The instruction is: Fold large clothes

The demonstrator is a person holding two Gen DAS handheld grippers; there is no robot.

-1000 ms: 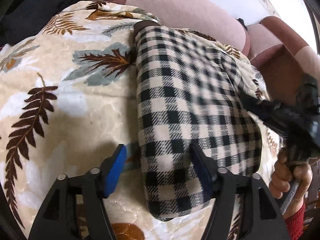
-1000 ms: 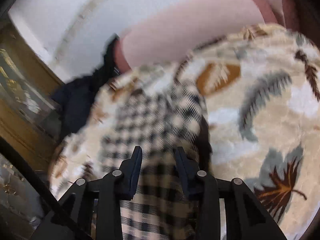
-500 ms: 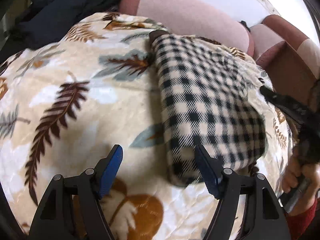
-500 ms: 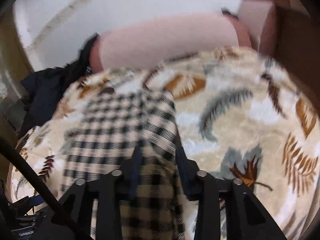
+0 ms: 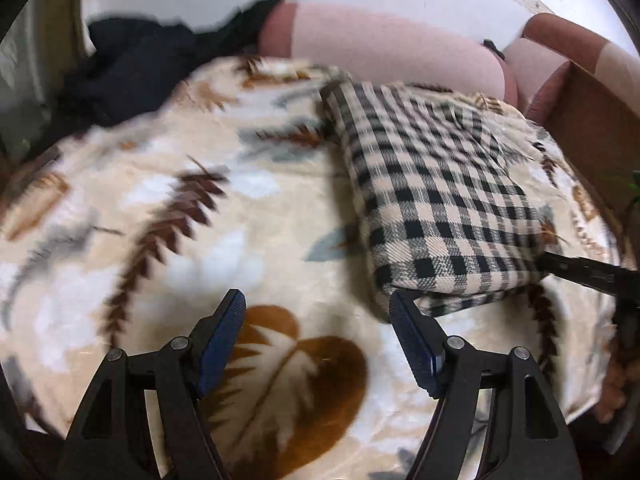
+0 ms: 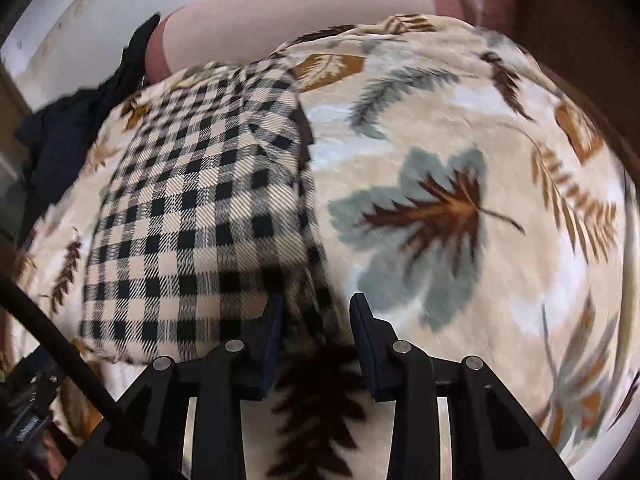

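On plush leaf-print blanket (image 5: 248, 240), folded checked woven garment (image 5: 432, 200), rectangular

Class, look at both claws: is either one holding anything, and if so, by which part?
Nothing is held. The left claw is open over the blanket; the right claw is open at the near edge of the folded plaid garment, not gripping it.
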